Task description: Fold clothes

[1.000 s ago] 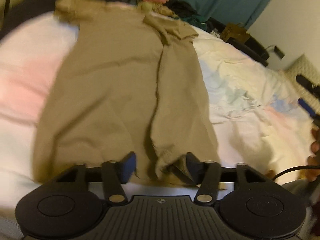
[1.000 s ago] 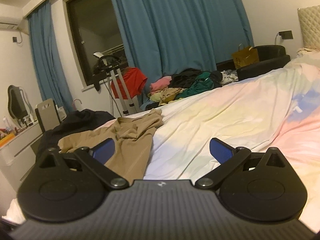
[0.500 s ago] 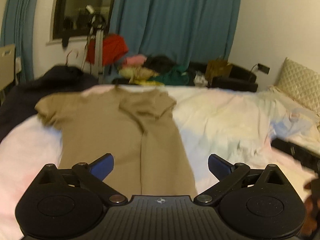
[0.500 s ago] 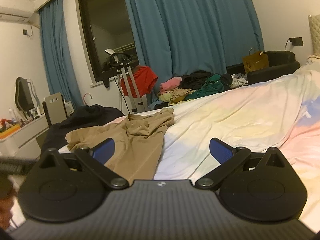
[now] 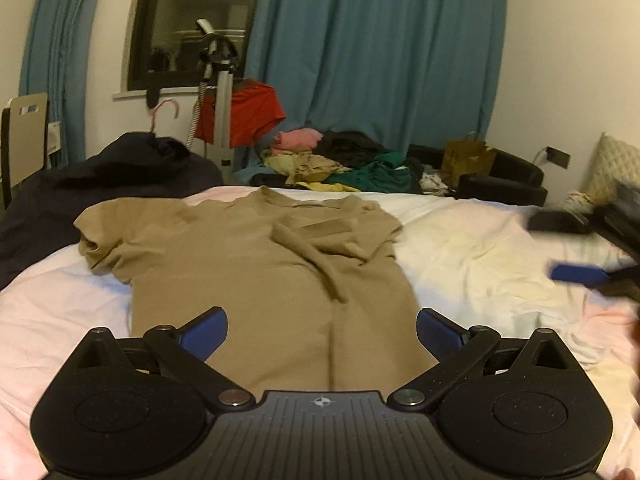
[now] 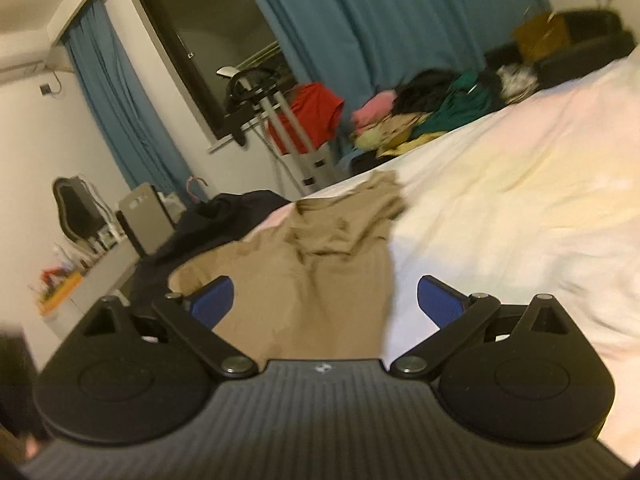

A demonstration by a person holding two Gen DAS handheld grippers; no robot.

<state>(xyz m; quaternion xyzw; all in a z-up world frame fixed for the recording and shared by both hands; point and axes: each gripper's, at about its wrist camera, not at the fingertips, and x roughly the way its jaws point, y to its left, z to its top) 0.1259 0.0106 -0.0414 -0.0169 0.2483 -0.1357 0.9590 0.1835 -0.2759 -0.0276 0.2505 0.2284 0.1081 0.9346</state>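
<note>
Tan t-shirt (image 5: 256,276), just one, lies flat on the bed (image 5: 480,256); two hand-held grippers, left (image 5: 322,330) and right (image 6: 325,300), both released, nothing between their pads.

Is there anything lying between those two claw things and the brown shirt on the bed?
Nothing visible. The tan shirt lies flat on the bed, right ahead of the open left gripper and right gripper.

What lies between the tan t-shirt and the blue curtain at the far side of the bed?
In the left wrist view, a heap of clothes, pink, black, yellow and green, lies between the tan t-shirt and the blue curtain.
</note>
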